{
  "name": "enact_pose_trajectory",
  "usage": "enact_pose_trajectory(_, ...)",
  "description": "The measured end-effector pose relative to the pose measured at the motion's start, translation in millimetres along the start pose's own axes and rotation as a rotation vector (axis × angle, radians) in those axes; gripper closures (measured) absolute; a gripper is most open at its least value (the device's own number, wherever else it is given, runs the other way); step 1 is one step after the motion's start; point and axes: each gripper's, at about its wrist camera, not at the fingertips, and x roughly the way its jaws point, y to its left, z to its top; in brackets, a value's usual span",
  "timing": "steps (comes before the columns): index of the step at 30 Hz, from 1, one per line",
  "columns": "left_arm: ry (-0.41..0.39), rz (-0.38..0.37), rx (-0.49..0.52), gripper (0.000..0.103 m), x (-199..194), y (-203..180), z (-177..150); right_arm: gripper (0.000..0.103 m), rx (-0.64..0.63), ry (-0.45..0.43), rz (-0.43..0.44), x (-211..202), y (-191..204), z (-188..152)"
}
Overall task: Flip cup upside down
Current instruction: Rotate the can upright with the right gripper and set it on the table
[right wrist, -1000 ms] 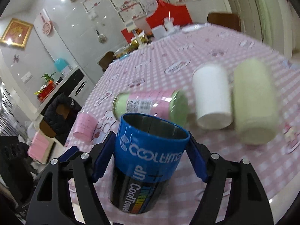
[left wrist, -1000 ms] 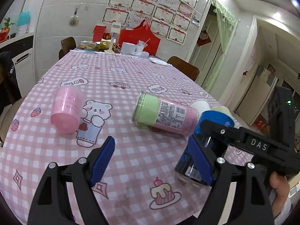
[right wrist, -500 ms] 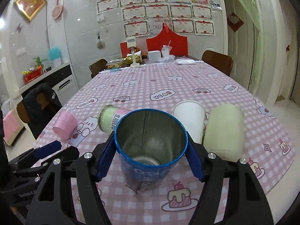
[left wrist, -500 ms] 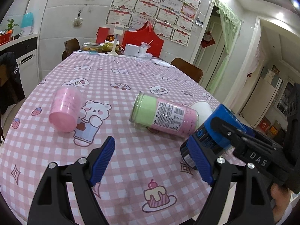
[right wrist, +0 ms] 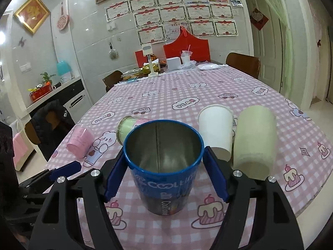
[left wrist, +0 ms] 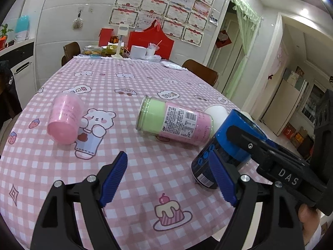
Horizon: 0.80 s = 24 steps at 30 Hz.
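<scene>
A blue metal cup (right wrist: 164, 170) with white lettering is held in my right gripper (right wrist: 164, 173), which is shut on its rim band. The cup's open mouth faces up and toward the camera; its base is near or on the pink checked tablecloth (right wrist: 229, 87). In the left wrist view the same cup (left wrist: 220, 152) leans at the right, clamped by the right gripper's black arm. My left gripper (left wrist: 168, 181) is open and empty, low over the table's front edge, left of the cup.
A pink cup (left wrist: 64, 120) lies on its side at the left. A green and pink jar (left wrist: 174, 120) lies on its side mid-table. A white paper cup (right wrist: 216, 131) and a cream cup (right wrist: 255, 139) lie right of the blue cup. Clutter stands at the far end.
My right gripper has turned the blue cup from tilted away to mouth up and brought it lower toward the table. The left gripper has stayed open and has shifted only slightly.
</scene>
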Motion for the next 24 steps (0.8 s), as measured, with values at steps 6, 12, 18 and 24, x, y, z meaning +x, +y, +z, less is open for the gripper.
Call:
enact_pose_trajectory(6, -0.004, -0.012, -0.007, 0.024, -4.9, 4.1, 0.4, 0.027, 0.002, -0.014, 0.013, -8.4, 0.4, 1.0)
enact_pose_trajectory(12, -0.007, -0.028, 0.014, 0.024, -9.3, -3.3, 0.3, 0.027, 0.018, -0.014, 0.03, -19.0, -5.3, -2.1)
enact_pose_trajectory(18, -0.012, -0.032, 0.055, 0.024, -18.5, -14.6, 0.8, 0.027, 0.033, -0.004, 0.07, -29.7, -12.6, -3.0)
enact_pose_trajectory(24, -0.019, -0.051, 0.072, 0.024, -25.8, -23.6, 2.1, 0.017, 0.039, -0.041, 0.061, -45.6, -19.9, -3.1)
